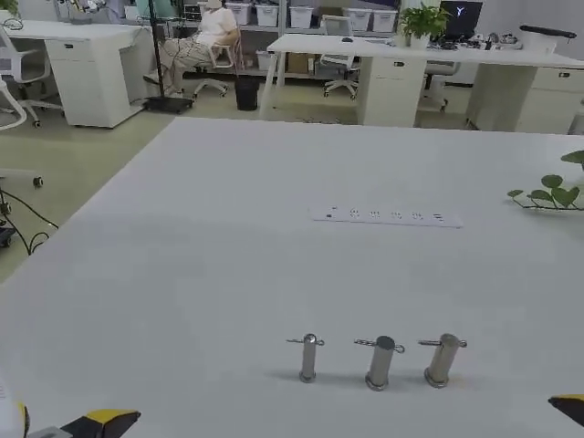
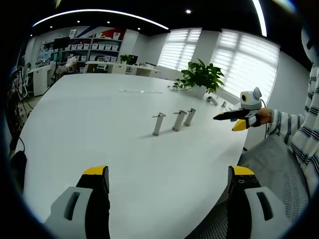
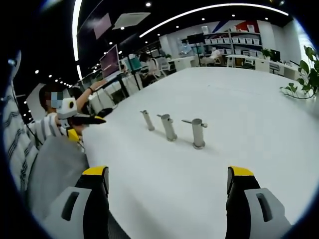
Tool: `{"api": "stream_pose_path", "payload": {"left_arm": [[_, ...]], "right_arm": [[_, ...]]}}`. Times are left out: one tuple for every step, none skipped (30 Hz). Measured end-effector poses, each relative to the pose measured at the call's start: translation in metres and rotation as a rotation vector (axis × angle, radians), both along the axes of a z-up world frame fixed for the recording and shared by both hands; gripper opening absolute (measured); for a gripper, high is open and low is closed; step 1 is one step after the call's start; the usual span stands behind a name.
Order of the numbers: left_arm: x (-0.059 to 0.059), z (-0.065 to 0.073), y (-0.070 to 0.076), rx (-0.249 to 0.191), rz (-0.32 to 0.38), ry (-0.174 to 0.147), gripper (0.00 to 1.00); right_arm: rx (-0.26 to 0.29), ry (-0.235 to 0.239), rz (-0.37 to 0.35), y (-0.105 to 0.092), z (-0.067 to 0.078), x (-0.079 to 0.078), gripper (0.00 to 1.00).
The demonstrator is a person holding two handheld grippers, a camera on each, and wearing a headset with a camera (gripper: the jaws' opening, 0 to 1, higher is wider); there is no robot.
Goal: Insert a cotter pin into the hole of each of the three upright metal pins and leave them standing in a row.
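Note:
Three upright metal pins stand in a row near the front of the white table: left pin (image 1: pixel 308 359), middle pin (image 1: pixel 380 364), right pin (image 1: pixel 442 360). A cotter pin crosses the top of each, as on the left one (image 1: pixel 305 340). The row also appears in the left gripper view (image 2: pixel 179 120) and in the right gripper view (image 3: pixel 169 127). My left gripper (image 2: pixel 168 174) is open and empty, well short of the pins, low at the left of the head view (image 1: pixel 99 422). My right gripper (image 3: pixel 167 174) is open and empty too, at the lower right edge (image 1: pixel 568 407).
A flush power strip (image 1: pixel 385 216) lies mid-table behind the pins. A leafy plant (image 1: pixel 552 192) sits at the right edge. Beyond the table's far edge (image 1: pixel 365 128) are desks, chairs and a seated person. Bare tabletop surrounds the pins.

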State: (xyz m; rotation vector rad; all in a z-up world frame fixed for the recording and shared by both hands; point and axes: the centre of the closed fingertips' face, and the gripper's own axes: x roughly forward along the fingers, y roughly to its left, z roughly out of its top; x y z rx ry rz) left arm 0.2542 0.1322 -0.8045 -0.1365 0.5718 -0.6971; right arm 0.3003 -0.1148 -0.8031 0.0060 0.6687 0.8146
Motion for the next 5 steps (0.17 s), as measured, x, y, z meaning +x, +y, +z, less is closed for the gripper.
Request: {"api": "stream_pose_path", "payload": {"left_arm": [[0.0003,-0.0007,0.0003,0.0,-0.002,0.003,0.99],[0.0007,-0.0012,0.0004,0.0,-0.002,0.006,0.99],[0.0013,-0.0022,0.0008,0.001,-0.003,0.01,0.99],[0.0015,-0.0026,0.0008,0.002,-0.004,0.011,0.99],[0.0019,-0.0037,0.0011,0.004,-0.007,0.014,0.99]], "right_arm": [[-0.008,-0.001,0.0,0.0004,-0.0005,0.0,1.0],[-0.011,-0.001,-0.001,0.0005,-0.0006,-0.0004,1.0],[-0.013,0.0,-0.001,0.0005,-0.0006,-0.0006,1.0],[-0.014,0.001,-0.001,0.0005,-0.0007,-0.0011,1.0],[-0.016,0.004,-0.002,0.0004,-0.0009,-0.0016,1.0]]}}
